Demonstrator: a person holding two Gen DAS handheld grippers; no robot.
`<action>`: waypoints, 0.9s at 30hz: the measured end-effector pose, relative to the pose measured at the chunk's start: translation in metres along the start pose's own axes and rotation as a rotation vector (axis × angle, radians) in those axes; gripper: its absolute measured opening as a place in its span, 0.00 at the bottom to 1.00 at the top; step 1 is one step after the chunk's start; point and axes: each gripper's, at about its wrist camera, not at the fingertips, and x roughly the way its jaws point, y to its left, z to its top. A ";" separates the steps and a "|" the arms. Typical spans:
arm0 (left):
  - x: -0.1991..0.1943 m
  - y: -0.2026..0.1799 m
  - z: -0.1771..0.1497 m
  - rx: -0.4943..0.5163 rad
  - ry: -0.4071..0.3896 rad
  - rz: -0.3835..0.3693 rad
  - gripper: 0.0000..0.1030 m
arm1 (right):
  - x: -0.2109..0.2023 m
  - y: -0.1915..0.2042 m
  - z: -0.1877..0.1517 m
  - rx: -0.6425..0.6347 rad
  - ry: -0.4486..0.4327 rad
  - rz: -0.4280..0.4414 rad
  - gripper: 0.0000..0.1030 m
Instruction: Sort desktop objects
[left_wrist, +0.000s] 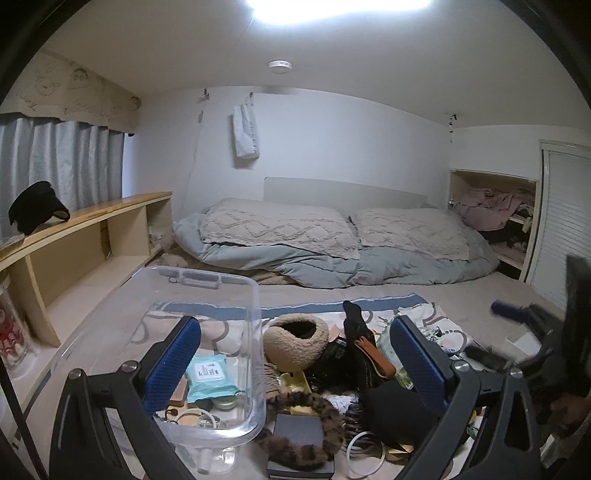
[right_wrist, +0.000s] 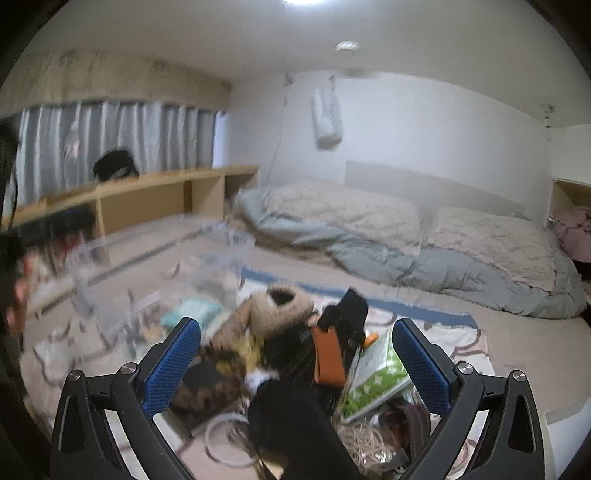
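Clutter pile (left_wrist: 332, 369) — beside clear bin (left_wrist: 255, 332) rim | both hand-held grippers (left_wrist: 295, 354) (right_wrist: 295, 354) agape — empty

Glossy clear plastic bin (left_wrist: 207, 295), seemingly smooth

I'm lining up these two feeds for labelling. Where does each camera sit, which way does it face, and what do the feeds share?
Left wrist view: sits on the left gripper, facing the clear bin and clutter pile, bed beyond; its open blue fingers show, and the blurred right gripper at far right.
Right wrist view: sits on the right gripper, facing the same pile from further right; open fingers show, a blurred hand at left.
Shared: bin, beige fuzzy slipper, bed.
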 end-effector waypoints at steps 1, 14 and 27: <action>0.001 0.000 0.001 0.000 -0.001 -0.003 1.00 | 0.006 0.003 -0.005 -0.020 0.023 0.006 1.00; 0.007 0.015 -0.013 0.022 0.047 -0.003 1.00 | 0.080 0.053 -0.090 -0.309 0.261 0.056 1.00; 0.010 0.034 -0.025 0.026 0.093 0.009 1.00 | 0.122 0.080 -0.141 -0.524 0.360 -0.019 1.00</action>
